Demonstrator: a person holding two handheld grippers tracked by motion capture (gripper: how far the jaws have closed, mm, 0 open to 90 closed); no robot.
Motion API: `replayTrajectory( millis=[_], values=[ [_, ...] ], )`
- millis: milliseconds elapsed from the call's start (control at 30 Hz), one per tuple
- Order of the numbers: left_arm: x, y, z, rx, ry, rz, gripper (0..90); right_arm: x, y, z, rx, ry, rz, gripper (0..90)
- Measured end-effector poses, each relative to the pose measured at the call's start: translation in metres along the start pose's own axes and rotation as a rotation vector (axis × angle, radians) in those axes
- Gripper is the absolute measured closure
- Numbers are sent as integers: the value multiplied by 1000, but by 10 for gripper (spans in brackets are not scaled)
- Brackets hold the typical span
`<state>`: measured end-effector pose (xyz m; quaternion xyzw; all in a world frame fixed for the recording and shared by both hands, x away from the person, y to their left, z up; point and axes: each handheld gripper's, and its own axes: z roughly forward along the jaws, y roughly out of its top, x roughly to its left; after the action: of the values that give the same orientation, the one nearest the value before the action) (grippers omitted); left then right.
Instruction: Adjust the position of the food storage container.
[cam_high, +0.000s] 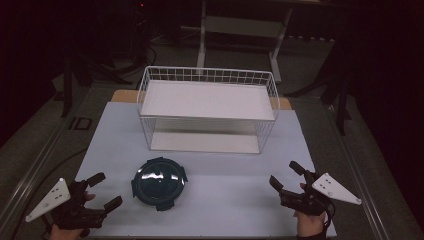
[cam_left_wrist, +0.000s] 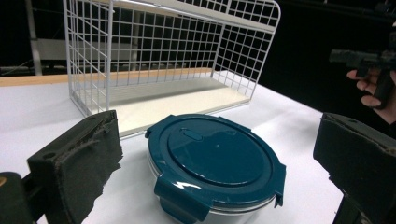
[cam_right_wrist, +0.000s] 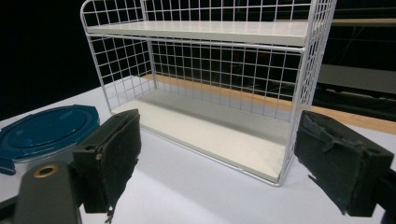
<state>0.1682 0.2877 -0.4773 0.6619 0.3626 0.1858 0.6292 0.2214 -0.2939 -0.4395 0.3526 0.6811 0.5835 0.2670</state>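
Observation:
A round container with a dark teal clip-on lid (cam_high: 159, 182) (cam_left_wrist: 212, 164) sits on the white table near the front, left of centre; its edge shows at the left of the right gripper view (cam_right_wrist: 44, 131). Behind it stands a white wire rack (cam_high: 207, 109) (cam_left_wrist: 154, 60) (cam_right_wrist: 219, 79) with two shelves, both bare. My left gripper (cam_high: 103, 190) (cam_left_wrist: 219, 172) is open at the front left, its jaws apart and pointing at the container from a short way off. At the front right, my right gripper (cam_high: 284, 175) (cam_right_wrist: 231, 163) is open, facing the rack, holding nothing.
The white table top (cam_high: 225, 200) runs between the grippers and up to the rack. A wooden board edge (cam_high: 285, 102) shows behind the rack. Beyond the table stand a dark floor and a pale frame (cam_high: 240, 30).

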Motion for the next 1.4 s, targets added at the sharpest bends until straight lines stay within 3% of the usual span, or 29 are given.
replayTrajectory(
  millis=[167,200,267,333,433,600,733,800,1033,1267,1400],
  values=[
    [2,5,-4,-10,-3,11,12,0,1,-1,-5,3,7,145],
    [5,11,-7,-13,-33,-12,12,0,1,-1,-5,3,7,145],
    [6,15,-9,-5,-52,-12,13,1,2,-1,-8,10,8,145],
    [8,19,-11,25,-101,11,12,2,3,-1,-9,11,8,145],
    [11,22,-9,100,-98,25,21,2,3,-1,-9,16,12,145],
    [20,16,-6,179,-103,52,179,2,3,0,-12,22,22,145],
    [29,11,-3,223,-148,49,427,2,3,0,-10,27,19,145],
    [32,7,0,251,-150,43,550,1,3,1,-5,29,19,144],
    [42,-3,12,347,-91,11,894,5,2,3,3,44,-16,144],
    [43,-13,28,487,-48,45,900,4,0,4,10,51,-6,145],
    [44,-16,35,517,-52,45,900,5,0,4,13,54,-10,144]
  ],
)
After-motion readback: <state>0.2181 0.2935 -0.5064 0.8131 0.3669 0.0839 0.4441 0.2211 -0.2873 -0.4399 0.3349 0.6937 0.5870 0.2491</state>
